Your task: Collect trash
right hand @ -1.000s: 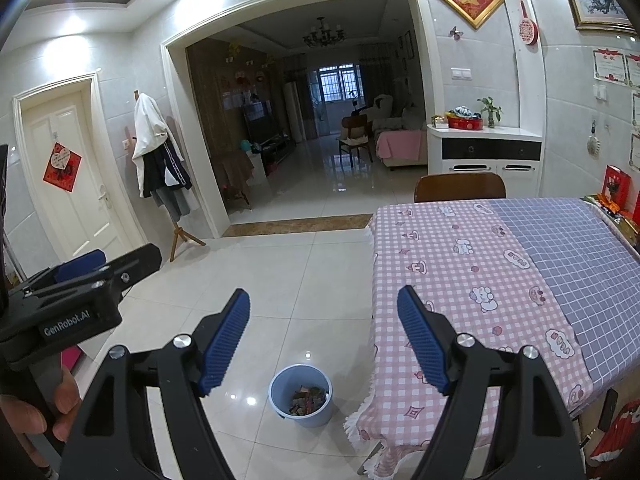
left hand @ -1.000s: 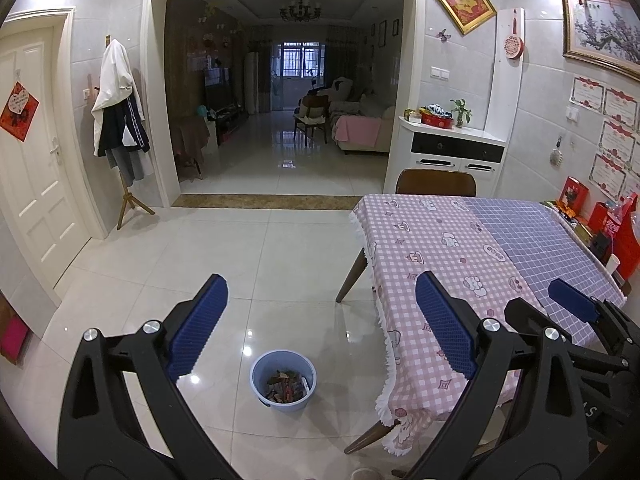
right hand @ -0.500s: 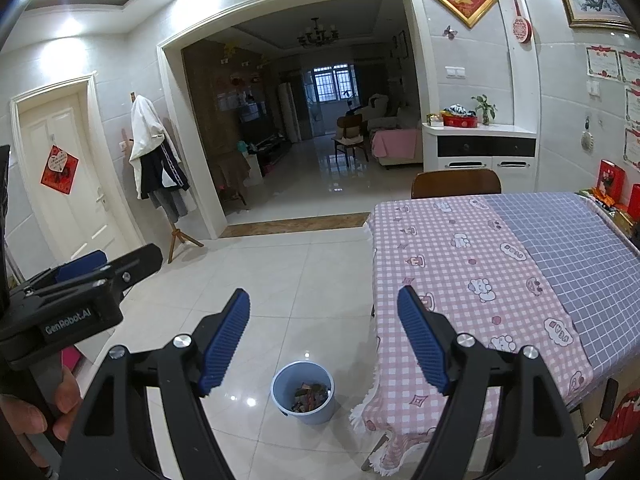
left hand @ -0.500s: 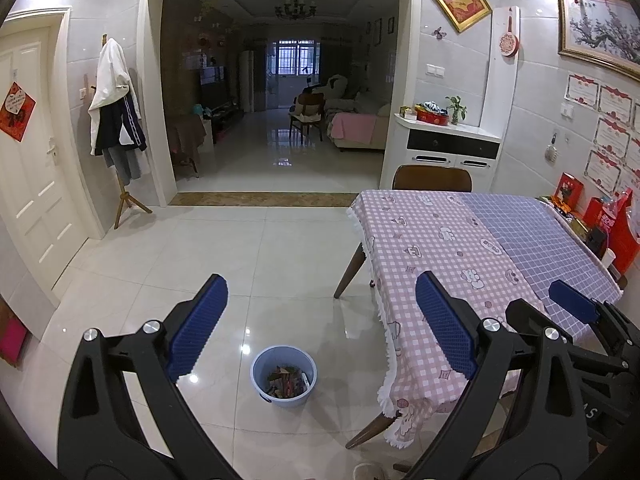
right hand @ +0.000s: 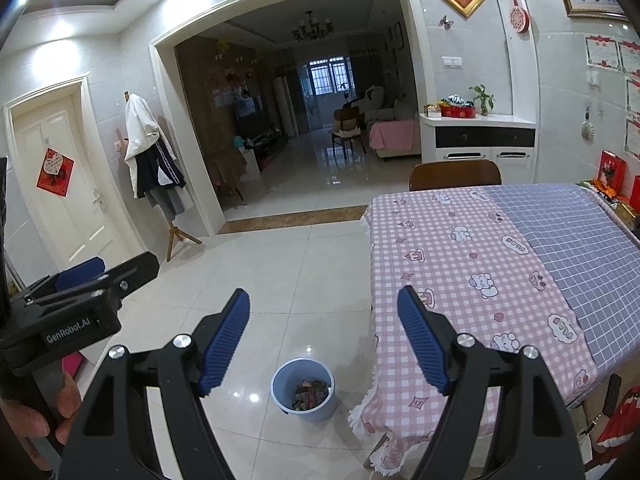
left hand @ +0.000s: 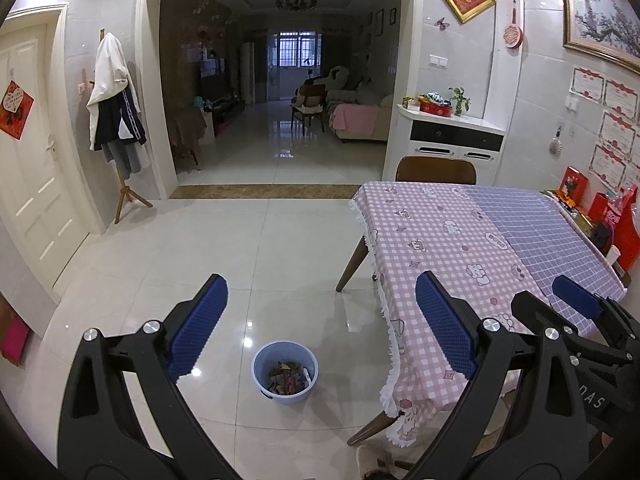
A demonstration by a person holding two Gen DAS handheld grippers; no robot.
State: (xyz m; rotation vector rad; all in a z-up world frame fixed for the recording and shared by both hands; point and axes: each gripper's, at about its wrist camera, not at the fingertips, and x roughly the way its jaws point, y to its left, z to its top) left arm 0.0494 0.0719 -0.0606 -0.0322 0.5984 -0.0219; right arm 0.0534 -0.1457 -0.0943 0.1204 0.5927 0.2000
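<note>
White panelled door [left hand: 28, 184] is seen at far left, a red paper diamond [left hand: 15, 109] stuck to it. Next, a wooden coat stand [left hand: 120, 184] carries a white garment and a dark jacket. A wide archway [left hand: 280, 80] behind opens onto a dim living room.

Left tool [left hand: 320, 322]: both blue ribbed pads are seen spread wide apart, nothing between them; only glossy tiled floor [left hand: 240, 248] shows through the gap. In the right wrist view the left tool is also seen at the left edge, gripped by a hand [right hand: 44, 412].

Task's thing: a pale blue round bucket [left hand: 285, 378] stands upright on the floor, just beside the counter's near corner. It is partly filled with trash [left hand: 289, 377], a heap of dark brown, red and yellowish scraps; single pieces cannot be told apart. In the right wrist view the bucket [right hand: 303, 390] lies low between the pads.

Right tool [right hand: 324, 338]: pads stand wide apart, empty. Its arm is also seen at the right edge of the left wrist view.

Counter [left hand: 472, 240] is covered by a pink checked cloth with cartoon prints, a lilac checked cloth [left hand: 552, 240] on its right half. A brown chair back [left hand: 436, 170] shows at its far end. Red boxes [left hand: 600, 208] stand against the right wall, framed pictures above.
</note>
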